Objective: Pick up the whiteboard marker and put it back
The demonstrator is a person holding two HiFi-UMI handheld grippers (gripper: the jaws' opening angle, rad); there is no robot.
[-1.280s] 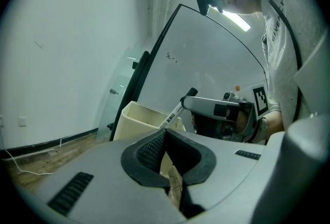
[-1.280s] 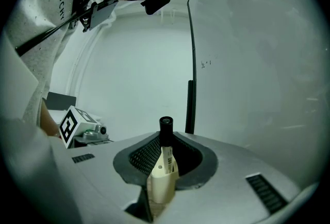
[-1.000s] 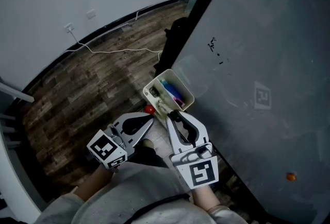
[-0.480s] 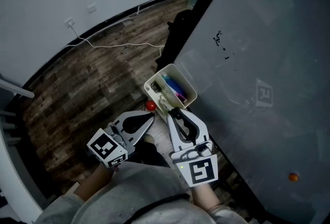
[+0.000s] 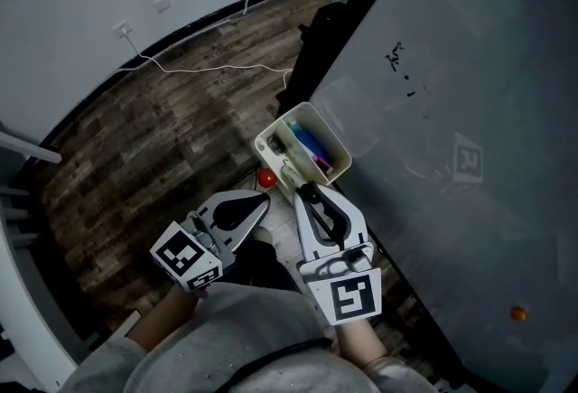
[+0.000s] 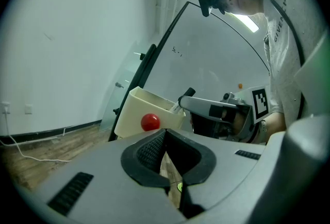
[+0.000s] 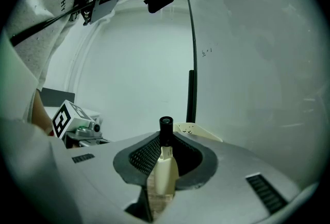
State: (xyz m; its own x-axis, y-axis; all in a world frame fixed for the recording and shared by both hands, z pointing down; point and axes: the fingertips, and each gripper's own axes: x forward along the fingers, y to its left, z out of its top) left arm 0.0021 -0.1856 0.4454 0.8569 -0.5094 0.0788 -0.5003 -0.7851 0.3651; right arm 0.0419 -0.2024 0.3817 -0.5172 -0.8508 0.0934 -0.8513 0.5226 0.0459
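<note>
The whiteboard marker [image 7: 164, 166] has a white body and a black cap [image 7: 165, 127]. My right gripper [image 7: 165, 152] is shut on it, cap pointing away from me. In the head view the right gripper [image 5: 308, 195] holds the marker just below the cream pen holder [image 5: 327, 134] fixed to the whiteboard [image 5: 470, 93]. The holder [image 6: 138, 109] has coloured pens inside and a red round knob [image 6: 150, 122] on its front. My left gripper [image 5: 263, 203] hangs just left of the right one, shut with nothing between its fingers [image 6: 150, 150].
A dark wooden floor [image 5: 153, 138] lies to the left, with a white cable [image 5: 208, 68] running from a wall socket [image 5: 121, 27]. A small orange dot [image 5: 517, 313] sits low on the whiteboard. The person's grey sleeves fill the bottom of the head view.
The right gripper, marker still in it, has crept a little nearer the holder. The left gripper has hardly moved. The head view has shifted slightly.
</note>
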